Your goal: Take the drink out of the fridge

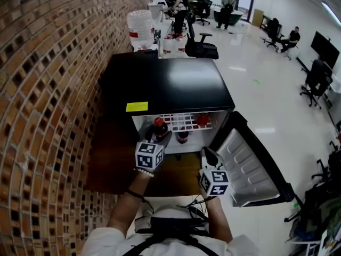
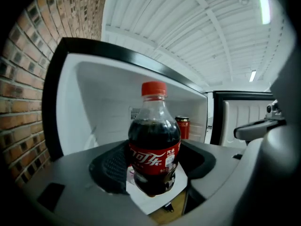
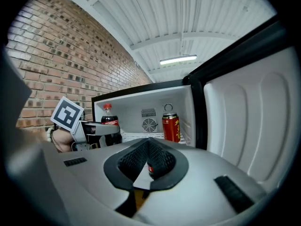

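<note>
Seen from the head view, a small black fridge (image 1: pixel 176 84) stands against a brick wall (image 1: pixel 48 89), its door (image 1: pixel 250 164) swung open to the right. The left gripper (image 1: pixel 157 137) reaches into the left side of the compartment and is clamped on the cola bottle (image 1: pixel 160 128), which stands upright at the front edge of the white wire shelf (image 1: pixel 184 124). A red can (image 1: pixel 202 119) sits at the right end of that shelf, and a second bottle (image 1: pixel 183 136) shows lower down, near the middle. The right gripper (image 1: pixel 209 156) hangs in front of the open door, well apart from the drinks. In the left gripper view the cola bottle fills the gap between the jaws, its red cap up, with both pads against its red-labelled sides; the can stands farther back on the right. In the right gripper view the jaws are drawn together with their tips meeting and nothing gripped; beyond them, the left gripper holds the bottle at the left of the fridge, the can stands on the right, and a round fan grille (image 3: pixel 149 125) lies between them on the far wall.
</note>
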The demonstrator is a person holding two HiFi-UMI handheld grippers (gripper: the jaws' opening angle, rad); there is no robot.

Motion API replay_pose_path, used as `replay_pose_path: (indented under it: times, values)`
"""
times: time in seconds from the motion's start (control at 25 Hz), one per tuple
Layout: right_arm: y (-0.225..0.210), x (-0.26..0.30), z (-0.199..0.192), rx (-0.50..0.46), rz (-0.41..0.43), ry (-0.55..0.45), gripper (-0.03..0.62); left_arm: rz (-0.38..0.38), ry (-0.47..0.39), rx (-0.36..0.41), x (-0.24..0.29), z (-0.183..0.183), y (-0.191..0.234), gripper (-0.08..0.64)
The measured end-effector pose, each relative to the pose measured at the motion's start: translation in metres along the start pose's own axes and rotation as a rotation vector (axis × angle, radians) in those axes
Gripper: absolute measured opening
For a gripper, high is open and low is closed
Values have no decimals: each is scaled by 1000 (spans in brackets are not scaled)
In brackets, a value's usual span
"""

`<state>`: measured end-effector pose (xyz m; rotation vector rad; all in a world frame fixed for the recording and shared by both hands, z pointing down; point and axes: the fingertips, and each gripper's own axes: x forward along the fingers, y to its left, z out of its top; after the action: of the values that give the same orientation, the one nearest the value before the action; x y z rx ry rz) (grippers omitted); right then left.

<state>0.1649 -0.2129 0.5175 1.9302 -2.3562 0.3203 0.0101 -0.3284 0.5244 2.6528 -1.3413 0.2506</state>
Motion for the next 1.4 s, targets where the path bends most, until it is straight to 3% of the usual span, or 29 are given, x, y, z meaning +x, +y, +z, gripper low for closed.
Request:
replay_pose_path:
  times: [0.32, 0.64, 1.04, 1.4]
  values:
    - [22, 8, 0, -15, 40, 6, 8, 19, 36, -42, -43, -46, 9, 308]
    - [37, 13, -1, -27, 65, 15, 8, 124, 125, -60, -66, -131, 50, 308]
    - [48, 21, -6, -42, 78, 37, 8, 243, 264, -141, -76, -222, 92, 308]
    - [45, 21, -6, -50, 76, 38, 8, 301, 371, -202, -79, -266, 109, 308]
